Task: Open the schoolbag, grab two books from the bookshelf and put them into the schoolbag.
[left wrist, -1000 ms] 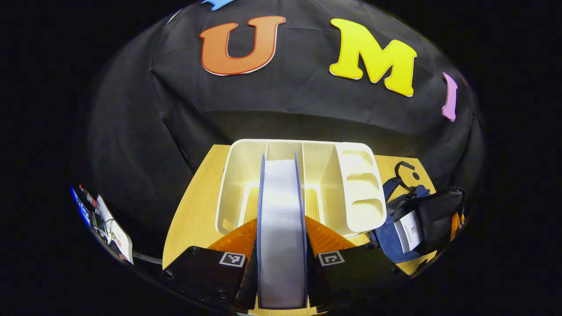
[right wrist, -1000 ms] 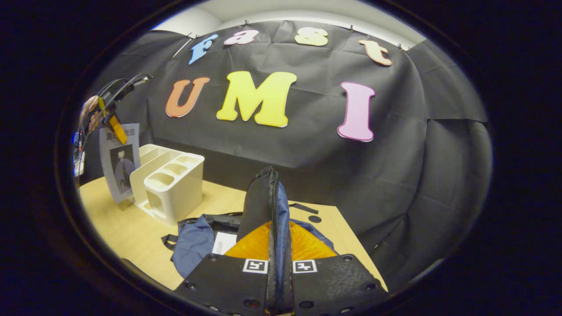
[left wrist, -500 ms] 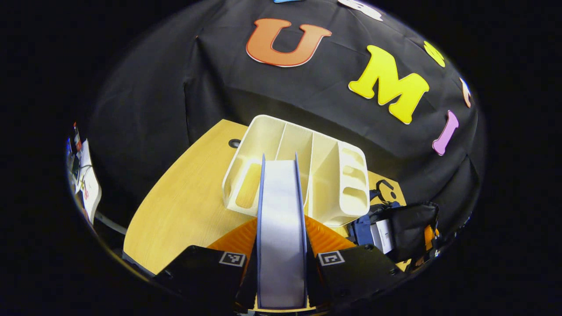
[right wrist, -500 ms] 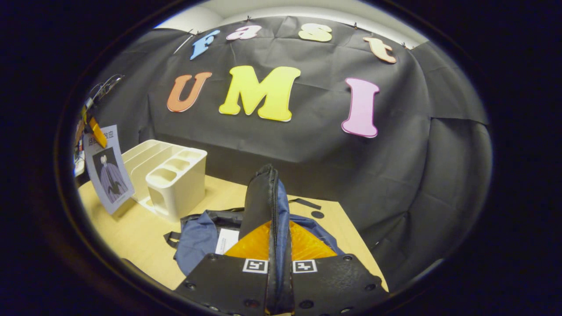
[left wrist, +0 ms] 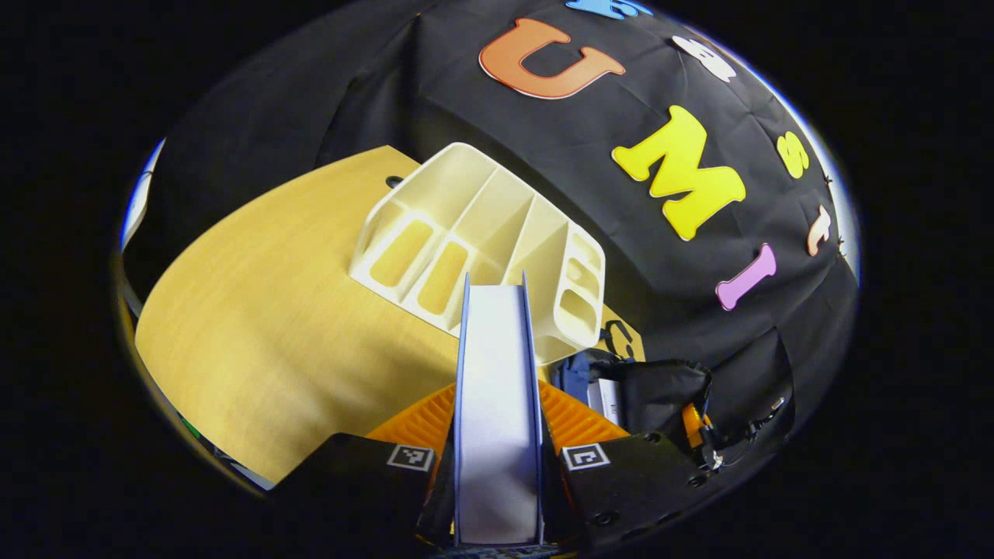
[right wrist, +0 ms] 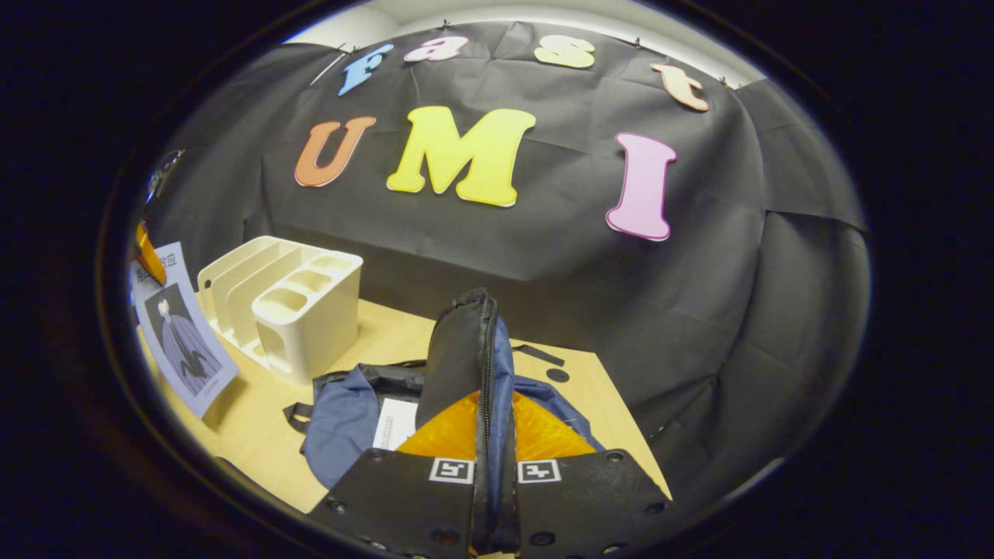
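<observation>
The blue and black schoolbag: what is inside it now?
Inside the blue and black fabric schoolbag, a white paper or book face shows at the opening. The raised black flap, pinched by the right gripper, covers the rest.

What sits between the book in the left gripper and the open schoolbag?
In the right gripper view, bare tabletop separates the held book from the schoolbag. The white bookshelf stands just behind that stretch, not in it.
</observation>
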Tool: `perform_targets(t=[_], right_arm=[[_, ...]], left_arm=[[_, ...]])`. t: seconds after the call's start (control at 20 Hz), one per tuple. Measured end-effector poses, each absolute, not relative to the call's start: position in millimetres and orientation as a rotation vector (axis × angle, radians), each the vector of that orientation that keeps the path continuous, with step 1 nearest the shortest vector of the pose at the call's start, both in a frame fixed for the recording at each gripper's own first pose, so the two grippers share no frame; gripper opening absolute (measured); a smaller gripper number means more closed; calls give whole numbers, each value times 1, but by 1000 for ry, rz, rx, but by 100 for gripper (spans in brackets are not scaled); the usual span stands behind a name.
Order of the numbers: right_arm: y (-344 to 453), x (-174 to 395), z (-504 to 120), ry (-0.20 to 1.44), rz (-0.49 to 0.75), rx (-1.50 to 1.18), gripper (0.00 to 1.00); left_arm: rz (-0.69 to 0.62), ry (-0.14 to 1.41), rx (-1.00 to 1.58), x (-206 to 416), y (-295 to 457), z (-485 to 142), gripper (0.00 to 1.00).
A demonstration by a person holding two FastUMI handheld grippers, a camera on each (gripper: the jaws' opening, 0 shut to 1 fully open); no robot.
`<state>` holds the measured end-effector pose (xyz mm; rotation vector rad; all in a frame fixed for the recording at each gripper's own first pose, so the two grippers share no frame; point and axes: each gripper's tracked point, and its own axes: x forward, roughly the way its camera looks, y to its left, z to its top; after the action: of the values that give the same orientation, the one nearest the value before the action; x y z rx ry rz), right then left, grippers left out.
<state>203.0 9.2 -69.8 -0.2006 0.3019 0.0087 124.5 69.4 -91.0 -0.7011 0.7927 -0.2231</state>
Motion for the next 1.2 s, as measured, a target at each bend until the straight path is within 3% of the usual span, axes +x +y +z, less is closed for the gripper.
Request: perform_targets(t=[0.45, 1.0, 1.2], right_arm=[[2, 203, -65, 309, 8, -206, 6], [1, 202, -38, 278, 11, -206, 6], [5, 202, -28, 264, 14, -162, 6]], left_arm=[[-401, 742, -913, 132, -20, -71, 46], [-476, 631, -1098, 181, -108, -65, 46], [-483, 627, -1118, 199, -139, -96, 46]])
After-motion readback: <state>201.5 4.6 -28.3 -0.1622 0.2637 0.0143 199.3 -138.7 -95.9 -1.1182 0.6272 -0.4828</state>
